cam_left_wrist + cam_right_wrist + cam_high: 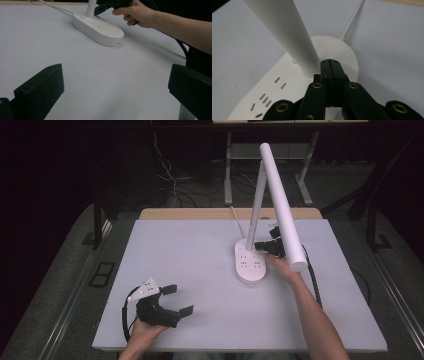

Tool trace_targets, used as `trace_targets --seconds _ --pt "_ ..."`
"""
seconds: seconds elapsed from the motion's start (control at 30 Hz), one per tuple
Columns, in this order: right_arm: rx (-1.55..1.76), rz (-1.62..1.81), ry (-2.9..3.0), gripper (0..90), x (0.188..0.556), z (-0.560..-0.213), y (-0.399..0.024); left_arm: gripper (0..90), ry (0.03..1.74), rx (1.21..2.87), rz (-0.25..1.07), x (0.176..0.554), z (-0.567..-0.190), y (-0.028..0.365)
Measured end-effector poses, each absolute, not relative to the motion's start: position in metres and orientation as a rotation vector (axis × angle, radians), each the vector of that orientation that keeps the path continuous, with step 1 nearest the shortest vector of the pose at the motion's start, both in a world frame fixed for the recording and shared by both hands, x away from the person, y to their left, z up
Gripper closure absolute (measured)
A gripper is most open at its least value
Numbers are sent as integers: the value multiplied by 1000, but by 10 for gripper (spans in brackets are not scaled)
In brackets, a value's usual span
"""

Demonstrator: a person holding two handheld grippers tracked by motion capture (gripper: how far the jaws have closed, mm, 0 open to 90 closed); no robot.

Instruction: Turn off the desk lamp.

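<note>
White tabletop (200,270) carries a desk lamp (251,262) near its far right corner, where the right gripper (330,65), jaws clenched together on nothing, noses against the stem's foot, so press lightly and squarely (probably seeking the base button) while the left gripper (175,299) rests gaping near the front left edge

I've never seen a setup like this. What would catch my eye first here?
Probably the tall white desk lamp right of the table's middle, its oval base dotted with power sockets. The right gripper has its jaws pressed together by the foot of the lamp's stem, while the left gripper rests open at the table's near left.
</note>
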State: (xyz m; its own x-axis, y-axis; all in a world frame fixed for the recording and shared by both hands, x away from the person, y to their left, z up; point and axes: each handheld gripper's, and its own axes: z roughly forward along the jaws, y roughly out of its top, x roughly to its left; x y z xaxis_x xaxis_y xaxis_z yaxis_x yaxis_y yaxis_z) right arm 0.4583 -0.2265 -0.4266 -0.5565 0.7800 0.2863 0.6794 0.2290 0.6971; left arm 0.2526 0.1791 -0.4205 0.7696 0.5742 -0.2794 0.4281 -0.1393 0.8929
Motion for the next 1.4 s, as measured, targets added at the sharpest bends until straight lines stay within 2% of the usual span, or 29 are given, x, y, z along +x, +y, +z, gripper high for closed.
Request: trace_targets --seconds 0.87,0.9,1.03,1.13,1.2,1.3,1.33,1.37,1.4 --pt "1338 1270 2332 899 436 -388 -249 0 784 1770 153 251 -420 178" --pt "1338 1291 2330 817 433 -383 -253 0 784 1769 154 251 -420 178" --pt "1355 1283 2330 765 427 -378 -256 0 784 1769 155 251 -420 178" --pt "1346 1291 2323 667 418 -374 -262 0 783 1772 155 251 -420 177" --pt "1339 1301 2321 640 415 -373 -263 0 783 1770 154 251 -421 177" --pt "1347 1317 2315 511 406 -370 -266 0 784 1770 153 251 -421 177" --pt "1345 1310 2309 450 403 -369 -267 0 784 1771 153 251 -421 177" --pt "1351 1320 2287 338 397 -367 -267 0 784 1771 154 251 -421 177" --pt "1351 1320 2287 338 397 -367 -267 0 785 1773 155 251 -421 176"
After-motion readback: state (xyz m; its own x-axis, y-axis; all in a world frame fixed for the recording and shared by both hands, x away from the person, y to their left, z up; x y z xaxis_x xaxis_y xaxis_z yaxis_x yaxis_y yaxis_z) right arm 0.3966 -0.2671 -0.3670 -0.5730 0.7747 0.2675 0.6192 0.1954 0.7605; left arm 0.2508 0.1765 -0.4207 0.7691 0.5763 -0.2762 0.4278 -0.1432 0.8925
